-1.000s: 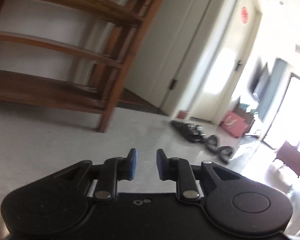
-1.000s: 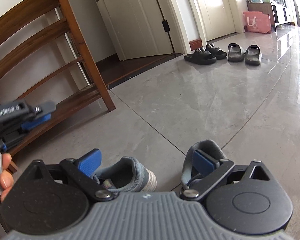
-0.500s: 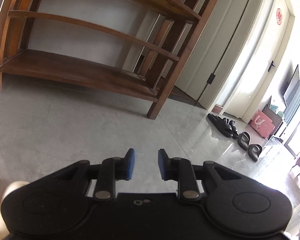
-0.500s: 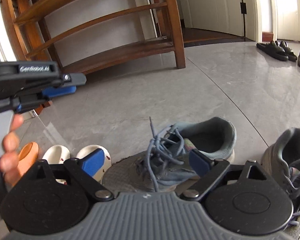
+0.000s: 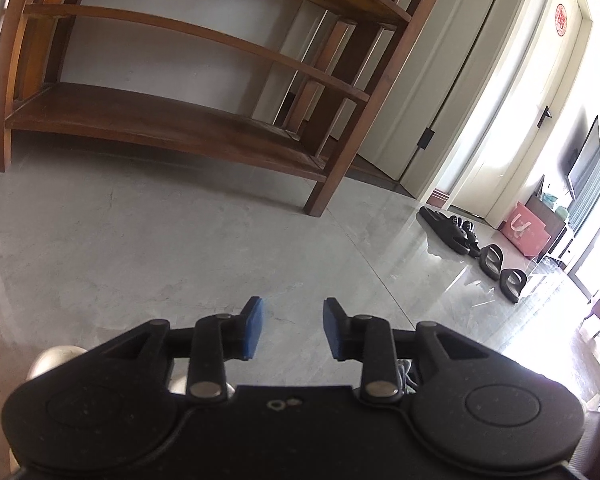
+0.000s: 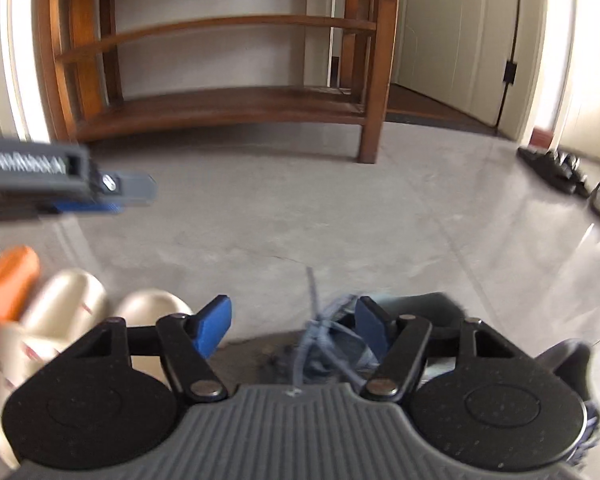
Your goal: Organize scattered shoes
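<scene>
The right tool (image 6: 294, 326) hangs low over the grey tiled floor (image 6: 300, 220), its blue pads spread wide and holding nothing. Right beneath it lies a grey-blue laced sneaker (image 6: 340, 344), laces sticking up between the pads, and a second dark sneaker (image 6: 572, 364) peeks out at the right edge. To the left sit two cream slip-on shoes (image 6: 76, 300) side by side, with a blurred orange shoe (image 6: 4, 284) just beyond them. The left tool (image 5: 294, 328) floats above bare floor, released too, nothing between its pads. Ahead stands the brown wooden shoe rack (image 5: 172, 120), its shelves bare. Far off by the doorway lie black slippers (image 5: 448, 232) in a loose row.
</scene>
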Available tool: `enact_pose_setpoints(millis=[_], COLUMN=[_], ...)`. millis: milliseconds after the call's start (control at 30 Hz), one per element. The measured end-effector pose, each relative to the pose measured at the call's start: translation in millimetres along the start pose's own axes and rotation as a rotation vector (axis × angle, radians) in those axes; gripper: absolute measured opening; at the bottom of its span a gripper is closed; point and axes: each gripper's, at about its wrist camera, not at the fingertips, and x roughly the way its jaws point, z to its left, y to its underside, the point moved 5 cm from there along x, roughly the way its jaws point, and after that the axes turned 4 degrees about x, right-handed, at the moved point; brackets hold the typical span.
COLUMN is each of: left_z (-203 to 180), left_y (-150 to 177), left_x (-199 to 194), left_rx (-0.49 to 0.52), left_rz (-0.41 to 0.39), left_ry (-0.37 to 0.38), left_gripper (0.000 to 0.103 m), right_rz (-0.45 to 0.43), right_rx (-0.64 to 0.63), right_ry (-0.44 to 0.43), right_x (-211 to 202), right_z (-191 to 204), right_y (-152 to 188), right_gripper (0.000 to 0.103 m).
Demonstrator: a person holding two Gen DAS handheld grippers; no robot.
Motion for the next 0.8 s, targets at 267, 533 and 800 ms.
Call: enact_pose_setpoints(millis=[267, 533, 800], left_z=[-0.7, -7.5, -21.7], left_y=[-4.8, -8.0, -2.9], left_x=[-1.2, -0.8, 5.1], left_rx=[-0.016, -0.028, -0.016], left_rz=[-0.016, -0.026, -0.005], left_ry=[0.020, 0.036, 0.062], left_gripper=[0.033, 0.036, 0.038], right_rz=[0.082, 0.042, 0.086], right_rx=[-0.144, -0.592, -0.240], right_ry=[-0.087, -0.364, -0.346], right_x=[31.9, -16.3, -33.0], right_z=[-10.9, -26.6, -68.0], right_y=[16.4, 33.1, 31.1], right_gripper=[0.024, 0.012, 0.016])
